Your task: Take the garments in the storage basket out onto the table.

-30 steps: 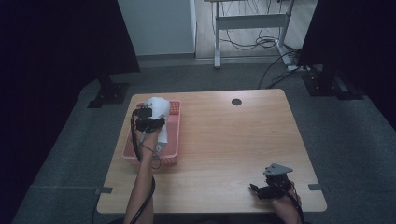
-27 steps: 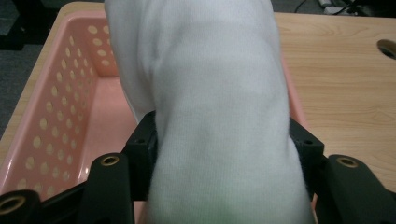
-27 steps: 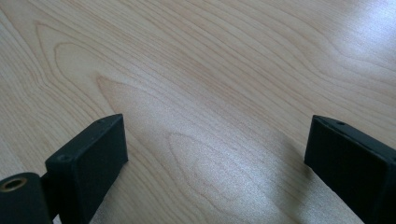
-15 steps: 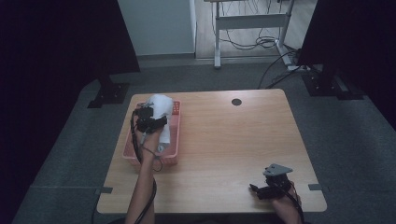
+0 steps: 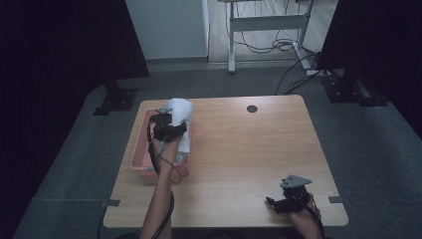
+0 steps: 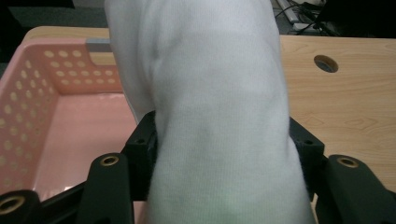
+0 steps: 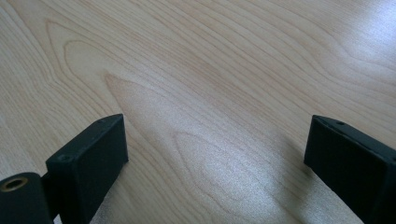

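White cloth (image 6: 219, 116) hanging soft and light over the pink basket (image 6: 42, 116) | left hand-held gripper (image 5: 166, 130) pinching it mid-fold (bunching, unlikely to slip) | right hand-held gripper (image 7: 219, 154) resting open on the desk (image 5: 249, 149).

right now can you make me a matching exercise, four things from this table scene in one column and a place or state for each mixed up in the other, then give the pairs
Things:
1. white cloth
2. pink basket
3. right gripper
4. round hole in the table

Places or states:
A. open with nothing between its fingers, low over bare wood at the near right of the table
B. far side of the tabletop, right of the basket
C. clamped in the left gripper, held above the basket
D. stands at the table's left edge, its walls full of small holes

Pairs: 1-C, 2-D, 3-A, 4-B
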`<state>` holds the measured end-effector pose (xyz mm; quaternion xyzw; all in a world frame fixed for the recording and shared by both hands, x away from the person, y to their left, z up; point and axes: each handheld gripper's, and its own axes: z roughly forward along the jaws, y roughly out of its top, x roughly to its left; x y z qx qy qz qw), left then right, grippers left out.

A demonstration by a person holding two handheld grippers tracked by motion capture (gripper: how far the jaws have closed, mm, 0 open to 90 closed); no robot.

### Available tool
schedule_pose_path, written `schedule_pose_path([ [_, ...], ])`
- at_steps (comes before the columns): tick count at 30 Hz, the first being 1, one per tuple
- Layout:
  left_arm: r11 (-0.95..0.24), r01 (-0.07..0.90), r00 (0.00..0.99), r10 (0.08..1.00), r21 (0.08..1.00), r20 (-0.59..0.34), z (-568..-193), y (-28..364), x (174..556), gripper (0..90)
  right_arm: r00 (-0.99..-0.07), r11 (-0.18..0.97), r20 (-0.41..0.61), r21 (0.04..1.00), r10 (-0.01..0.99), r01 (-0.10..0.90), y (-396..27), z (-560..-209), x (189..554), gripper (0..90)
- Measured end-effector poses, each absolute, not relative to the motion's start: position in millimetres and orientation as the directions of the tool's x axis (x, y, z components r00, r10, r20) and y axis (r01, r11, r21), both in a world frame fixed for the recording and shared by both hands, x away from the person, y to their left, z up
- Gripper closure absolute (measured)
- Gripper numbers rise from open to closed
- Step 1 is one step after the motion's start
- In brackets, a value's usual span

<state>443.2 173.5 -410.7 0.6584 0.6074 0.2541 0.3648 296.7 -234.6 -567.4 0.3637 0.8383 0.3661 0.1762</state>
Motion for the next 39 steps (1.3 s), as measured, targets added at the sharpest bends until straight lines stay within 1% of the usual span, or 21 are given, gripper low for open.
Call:
schedule_pose_path([
  [20,0.008,0.619,0.141,0.983,0.785,-0.122,-424,122,448,41.4,-0.681,0.469,-0.020,0.740,0.732,0.482,-235,-567,297,5.4],
  [35,0.020,0.643,0.126,0.983,0.766,-0.131,-452,87,455,41.1,-0.684,0.469,-0.016,0.739,0.729,0.483,-235,-568,297,5.5],
  [39,0.026,0.658,0.114,0.984,0.753,-0.134,-466,77,459,41.0,-0.685,0.471,-0.017,0.739,0.728,0.482,-235,-568,297,5.5],
])
